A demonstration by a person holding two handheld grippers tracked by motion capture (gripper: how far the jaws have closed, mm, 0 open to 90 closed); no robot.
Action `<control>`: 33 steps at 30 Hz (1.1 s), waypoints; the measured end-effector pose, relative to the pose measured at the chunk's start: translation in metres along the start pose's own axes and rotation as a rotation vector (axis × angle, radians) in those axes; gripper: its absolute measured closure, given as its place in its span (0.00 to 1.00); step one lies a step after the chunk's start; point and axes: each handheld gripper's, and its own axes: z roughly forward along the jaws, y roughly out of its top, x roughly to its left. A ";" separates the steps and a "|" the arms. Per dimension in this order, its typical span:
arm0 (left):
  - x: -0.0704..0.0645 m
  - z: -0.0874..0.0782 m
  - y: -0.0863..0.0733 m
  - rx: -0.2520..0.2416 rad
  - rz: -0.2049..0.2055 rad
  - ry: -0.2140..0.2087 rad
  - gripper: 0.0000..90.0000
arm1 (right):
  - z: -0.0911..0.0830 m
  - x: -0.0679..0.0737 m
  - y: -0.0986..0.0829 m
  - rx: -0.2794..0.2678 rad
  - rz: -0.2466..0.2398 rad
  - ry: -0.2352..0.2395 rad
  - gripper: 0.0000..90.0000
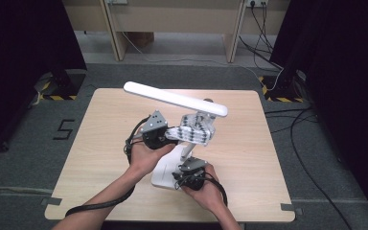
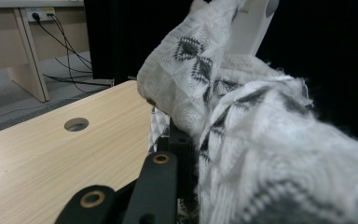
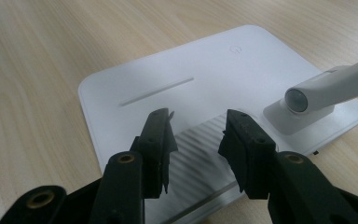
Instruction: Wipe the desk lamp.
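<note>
Cloth (image 1: 195, 129), woven, apparently draping white lamp (image 1: 175, 98).

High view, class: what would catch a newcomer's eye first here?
A white desk lamp stands mid-table, its long bar head slanting above a wooden table. A black-and-white patterned cloth is draped over the lamp's arm, clamped by the left gripper. The right gripper hovers open over the lamp's flat base.

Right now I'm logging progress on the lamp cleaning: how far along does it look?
Mid-job, as far as I can tell. In hand: the left hand-held gripper is shut on the patterned cloth, pressed against the lamp's arm below the white light bar. The right hand-held gripper rests open on the lamp base, apparently steadying it. Which parts are already wiped cannot be told.
</note>
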 end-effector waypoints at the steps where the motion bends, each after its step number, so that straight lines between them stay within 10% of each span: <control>1: 0.000 0.001 -0.001 0.004 0.004 -0.004 0.92 | 0.000 0.000 0.000 0.001 -0.001 -0.002 0.67; 33: 0.010 0.021 -0.031 0.112 -0.006 -0.004 0.92 | 0.000 0.000 -0.001 -0.007 0.008 0.004 0.67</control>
